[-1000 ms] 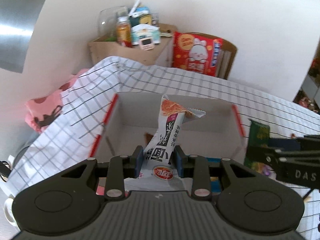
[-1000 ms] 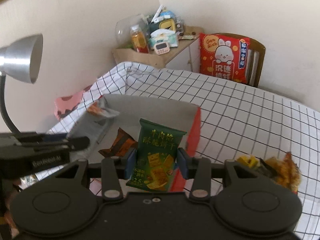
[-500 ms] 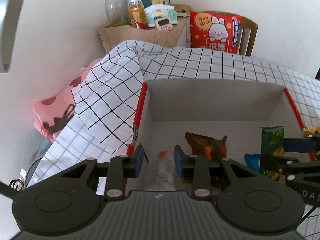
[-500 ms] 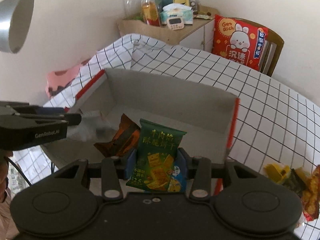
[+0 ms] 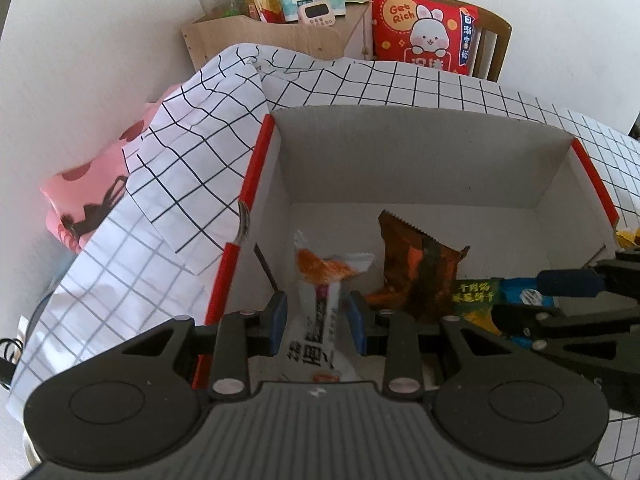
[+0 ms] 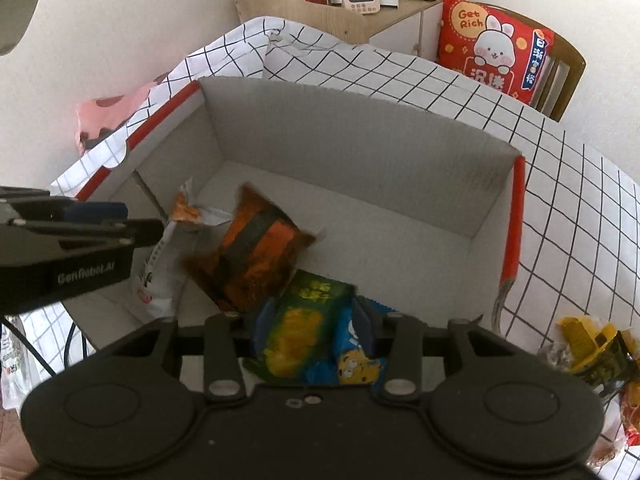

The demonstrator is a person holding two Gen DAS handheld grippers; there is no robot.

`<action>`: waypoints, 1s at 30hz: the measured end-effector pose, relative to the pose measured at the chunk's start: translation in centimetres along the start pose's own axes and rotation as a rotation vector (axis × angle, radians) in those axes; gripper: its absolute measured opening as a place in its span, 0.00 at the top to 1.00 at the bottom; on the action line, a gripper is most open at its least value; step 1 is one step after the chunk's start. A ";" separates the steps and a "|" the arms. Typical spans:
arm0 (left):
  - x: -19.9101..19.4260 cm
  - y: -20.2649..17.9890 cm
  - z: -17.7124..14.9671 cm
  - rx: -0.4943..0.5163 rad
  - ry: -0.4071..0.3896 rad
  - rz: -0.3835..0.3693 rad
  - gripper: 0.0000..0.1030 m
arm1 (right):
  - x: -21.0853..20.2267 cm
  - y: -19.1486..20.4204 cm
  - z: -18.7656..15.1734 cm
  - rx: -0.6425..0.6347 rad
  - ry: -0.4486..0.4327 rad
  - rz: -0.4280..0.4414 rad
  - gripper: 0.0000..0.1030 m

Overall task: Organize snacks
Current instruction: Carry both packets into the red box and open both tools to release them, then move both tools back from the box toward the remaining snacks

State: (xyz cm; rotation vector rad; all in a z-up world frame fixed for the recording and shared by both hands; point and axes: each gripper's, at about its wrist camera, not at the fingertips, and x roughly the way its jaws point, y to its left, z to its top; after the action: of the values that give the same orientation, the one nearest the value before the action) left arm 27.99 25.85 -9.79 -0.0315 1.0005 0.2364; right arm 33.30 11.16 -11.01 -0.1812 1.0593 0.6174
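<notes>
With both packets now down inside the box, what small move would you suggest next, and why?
Probably open both tools. The left tool grips the white packet and the right tool the green packet, both low inside the cardboard box beside the orange packet.

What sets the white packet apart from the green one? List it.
The white packet is pale with an orange top; the green packet is dark green with yellow print. The left gripper holds the white one, the right gripper the green. Both are inside the cardboard box.
</notes>
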 end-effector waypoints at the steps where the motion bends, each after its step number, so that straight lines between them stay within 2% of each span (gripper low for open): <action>1: -0.2 0.0 -0.2 -0.004 -0.003 -0.005 0.69 | -0.1 0.0 0.0 0.003 -0.001 0.002 0.58; 11: -2.8 -0.6 -0.9 -0.024 -0.042 -0.033 0.69 | -2.9 -0.6 -0.3 0.030 -0.036 0.039 0.55; 24: -8.1 -2.3 -2.0 -0.037 -0.125 -0.081 0.68 | -8.8 -1.1 -2.3 0.051 -0.143 0.070 0.47; 28: -10.0 -3.0 -2.5 -0.049 -0.168 -0.102 0.51 | -10.7 -1.5 -3.2 0.054 -0.178 0.072 0.43; 30: -11.0 -3.4 -2.6 -0.055 -0.188 -0.120 0.50 | -11.8 -1.8 -3.7 0.057 -0.198 0.075 0.40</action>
State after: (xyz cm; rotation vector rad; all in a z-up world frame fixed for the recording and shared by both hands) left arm 20.85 20.16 -2.31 -0.1169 0.8022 0.1532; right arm 27.47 3.53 -3.04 -0.0297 0.8938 0.6574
